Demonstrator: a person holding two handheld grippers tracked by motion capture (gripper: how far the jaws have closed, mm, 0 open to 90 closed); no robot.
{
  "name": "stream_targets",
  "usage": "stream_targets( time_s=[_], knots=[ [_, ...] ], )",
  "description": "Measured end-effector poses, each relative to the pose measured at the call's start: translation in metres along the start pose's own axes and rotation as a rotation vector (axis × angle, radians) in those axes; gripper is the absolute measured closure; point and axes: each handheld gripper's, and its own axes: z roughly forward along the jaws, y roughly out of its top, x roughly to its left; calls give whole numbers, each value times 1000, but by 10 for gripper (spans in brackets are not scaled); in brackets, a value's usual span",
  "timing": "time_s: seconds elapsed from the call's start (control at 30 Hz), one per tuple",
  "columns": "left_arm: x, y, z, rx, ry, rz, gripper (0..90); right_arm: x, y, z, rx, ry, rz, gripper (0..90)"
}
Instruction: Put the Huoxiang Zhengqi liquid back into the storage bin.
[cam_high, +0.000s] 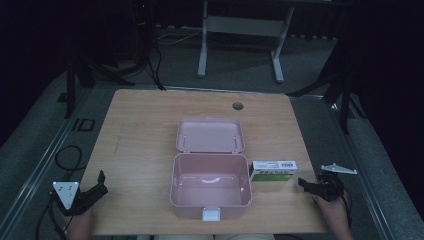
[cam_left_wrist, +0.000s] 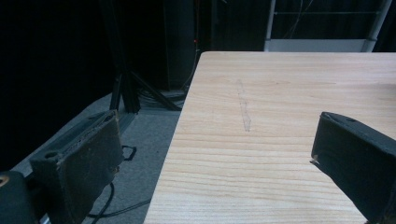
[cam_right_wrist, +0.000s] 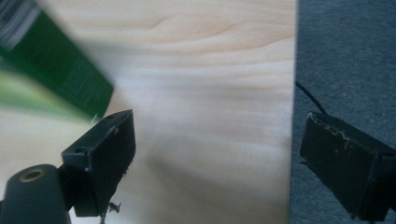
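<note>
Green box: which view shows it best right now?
The high view. The whole green box lies there on the table, just right of the open pink case, with its white top readable as a shape. The right gripper view catches a blurred green corner. The left gripper view looks over bare tabletop.

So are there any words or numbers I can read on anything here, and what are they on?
"ID": floor left of the table.
Green and white box: print and what looks like a barcode on top, too small to read in the high view, blurred in the right gripper view.
Pink case: no writing visible.
</note>
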Motion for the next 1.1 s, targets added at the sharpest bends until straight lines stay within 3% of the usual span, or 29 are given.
stream_targets(
  time_s=[0.2, 0.33, 0.37, 0.43, 0.53, 0.6, 0.8, 0.9, 0.97, 1.1],
  knots=[
    [-1, 0, 0, 0, -3, 3, 22, 7, 6, -16, 96, 31, -151, 113],
    [0, 0, 0, 1, -8, 1, 22, 11, 7, -20, 162, 92, -213, 136],
    [0, 0, 0, 0, -8, 2, 22, 13, 6, -20, 179, 88, -239, 131],
    [0, 0, 0, 0, -8, 1, 22, 18, 4, -19, 234, 102, -289, 125],
    [0, 0, 0, 2, -9, 1, 22, 27, 4, -21, 263, 114, -349, 122],
    [0, 0, 0, 2, -8, 2, 22, 31, 5, -22, 285, 148, -369, 122],
    [0, 0, 1, 3, -13, 1, 22, 53, 6, -23, 380, 213, -547, 132],
    [0, 0, 1, 3, -15, 1, 22, 61, 6, -21, 416, 242, -613, 140],
    [0, 0, 1, 3, -15, 0, 22, 66, 7, -19, 451, 271, -645, 141],
    [0, 0, 1, 4, -16, 2, 22, 78, 10, -17, 490, 287, -708, 149]
  ],
)
